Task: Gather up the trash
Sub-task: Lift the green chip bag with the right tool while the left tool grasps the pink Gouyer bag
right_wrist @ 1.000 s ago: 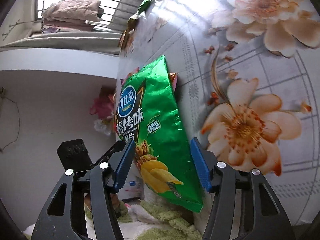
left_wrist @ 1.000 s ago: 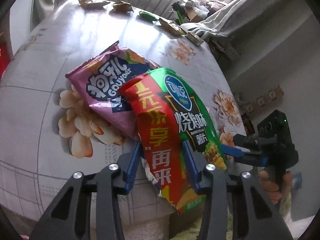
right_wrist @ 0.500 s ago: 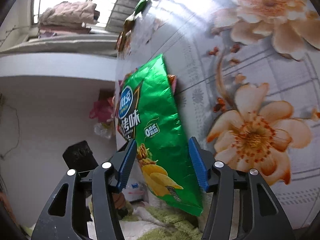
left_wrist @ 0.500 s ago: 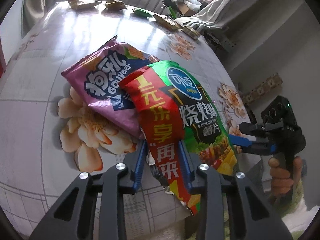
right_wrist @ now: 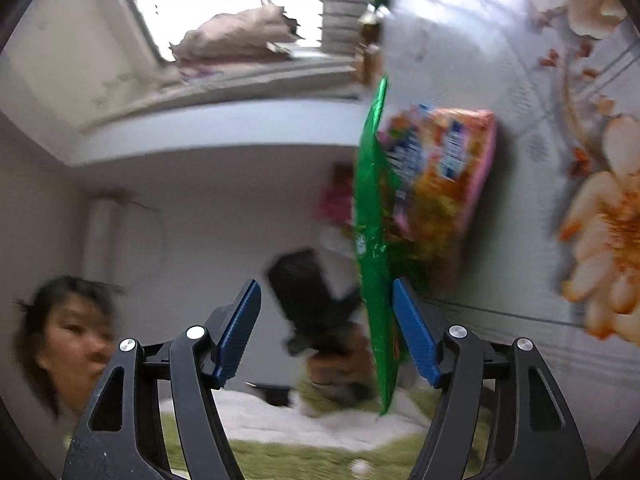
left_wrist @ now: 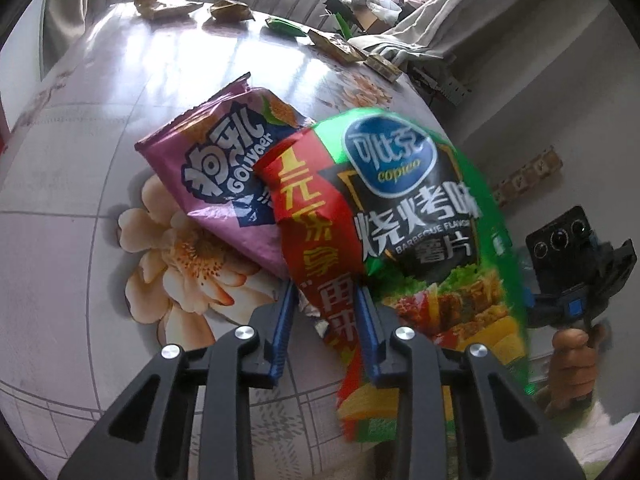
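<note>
Green chip bag hanging off the near right edge of the flowered table, overlapping a purple snack bag lying flat to its left. Left gripper angling down from the near side, jaws closing on the bag's red strip. Right gripper pointing level at the table's right edge, jaws opening wide, bag edge-on just beside the right pad. More wrappers lying along the far edge.

The left wrist camera looks steeply down, close over the floral table; the right wrist camera faces level along its edge. Both share the green chip bag.
</note>
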### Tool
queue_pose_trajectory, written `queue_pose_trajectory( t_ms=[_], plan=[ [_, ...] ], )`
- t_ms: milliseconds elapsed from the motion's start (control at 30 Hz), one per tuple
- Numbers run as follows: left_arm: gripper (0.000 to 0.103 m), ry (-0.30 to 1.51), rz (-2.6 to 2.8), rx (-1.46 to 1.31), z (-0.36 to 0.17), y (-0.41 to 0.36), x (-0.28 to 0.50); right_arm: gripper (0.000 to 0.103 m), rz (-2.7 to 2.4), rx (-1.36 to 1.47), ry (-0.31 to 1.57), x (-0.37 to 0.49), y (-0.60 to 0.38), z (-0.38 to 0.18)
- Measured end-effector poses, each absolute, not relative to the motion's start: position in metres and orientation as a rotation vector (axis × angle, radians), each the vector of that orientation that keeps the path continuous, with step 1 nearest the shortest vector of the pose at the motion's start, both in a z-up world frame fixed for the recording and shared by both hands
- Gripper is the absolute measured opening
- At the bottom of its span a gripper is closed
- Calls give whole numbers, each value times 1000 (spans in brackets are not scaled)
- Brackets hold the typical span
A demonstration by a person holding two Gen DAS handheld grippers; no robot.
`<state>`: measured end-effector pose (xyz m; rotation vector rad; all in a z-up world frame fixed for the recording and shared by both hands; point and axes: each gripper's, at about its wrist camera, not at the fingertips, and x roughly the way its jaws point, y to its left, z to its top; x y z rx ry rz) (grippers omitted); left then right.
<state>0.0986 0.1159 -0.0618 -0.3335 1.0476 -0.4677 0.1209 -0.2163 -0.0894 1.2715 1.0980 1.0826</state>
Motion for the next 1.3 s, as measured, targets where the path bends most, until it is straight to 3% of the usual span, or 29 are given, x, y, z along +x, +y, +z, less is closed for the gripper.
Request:
queue_pose_trajectory(
  t_ms=[133,233,300,400,767,833,1000,1300],
  plan=[
    [29,1035,-453,-260,-59,107,96,59,1031,1159,1181,122,-193,-92],
    [29,1029,-449,-242,-59,105,95,39,999,1072,1227,123,-171,-90],
    [29,1034,-450,-262,-59,107,97,18,954,1017,1225,124,-167,-85],
    [29,1050,-453,-319,-60,112,101,6,918,957,1182,122,-171,-72],
    [31,1069,-360,-573,-62,146,126,2,828,922,1020,127,-204,-44],
    [34,1024,-310,-566,-53,154,131,2,779,875,1052,131,-193,-50],
    [55,951,-188,-512,-35,170,148,2,654,750,1146,137,-180,-65],
    [58,1079,-275,-659,-58,177,187,3,600,721,1173,137,-175,-75]
  ],
)
